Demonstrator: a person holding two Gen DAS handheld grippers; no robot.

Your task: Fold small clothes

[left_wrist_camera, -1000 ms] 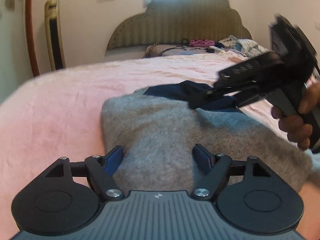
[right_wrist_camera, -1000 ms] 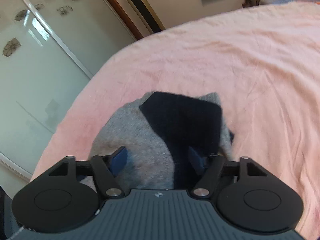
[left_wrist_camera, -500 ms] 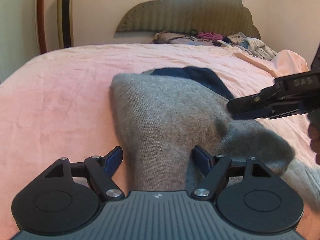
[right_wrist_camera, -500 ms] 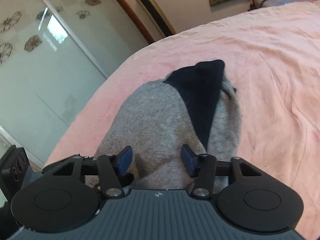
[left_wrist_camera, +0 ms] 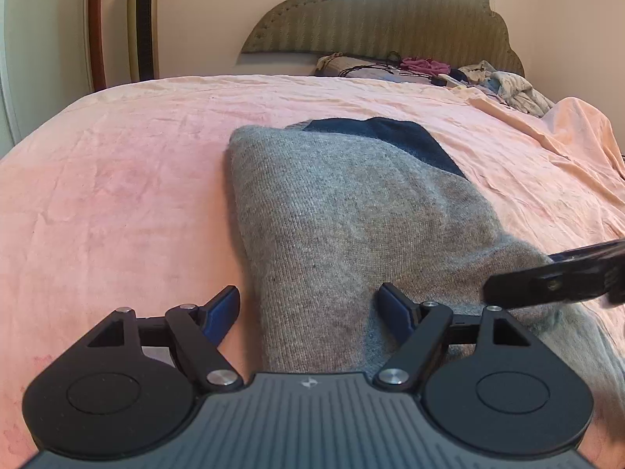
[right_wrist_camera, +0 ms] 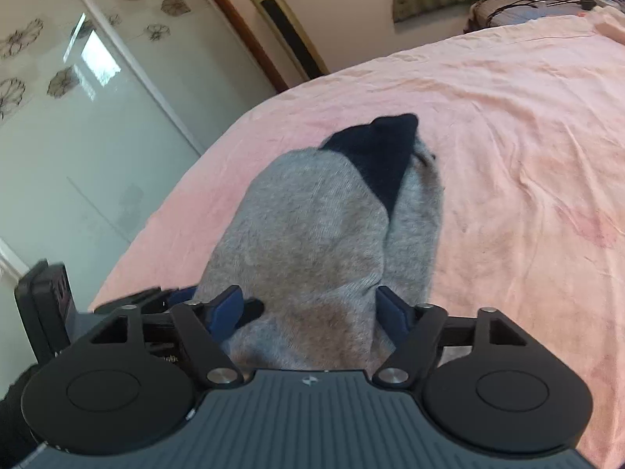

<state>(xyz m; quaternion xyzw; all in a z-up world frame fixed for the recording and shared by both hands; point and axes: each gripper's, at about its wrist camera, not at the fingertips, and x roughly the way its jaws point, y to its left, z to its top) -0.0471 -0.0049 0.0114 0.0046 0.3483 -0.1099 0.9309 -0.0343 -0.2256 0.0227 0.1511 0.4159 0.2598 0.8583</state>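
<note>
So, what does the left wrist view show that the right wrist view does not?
Only the left wrist view: the full headboard and the crumpled clothes beside it.

Only the right wrist view: the glass door with flower prints.

Both: the grey and navy garment on the pink bed sheet, the gold tower fan, and both tools, the left tool and the right tool, open.

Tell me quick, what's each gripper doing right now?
Left gripper: open, holding nothing, grey sock between its fingers.
Right gripper: just opened, holding nothing, sock between its fingers.
</note>
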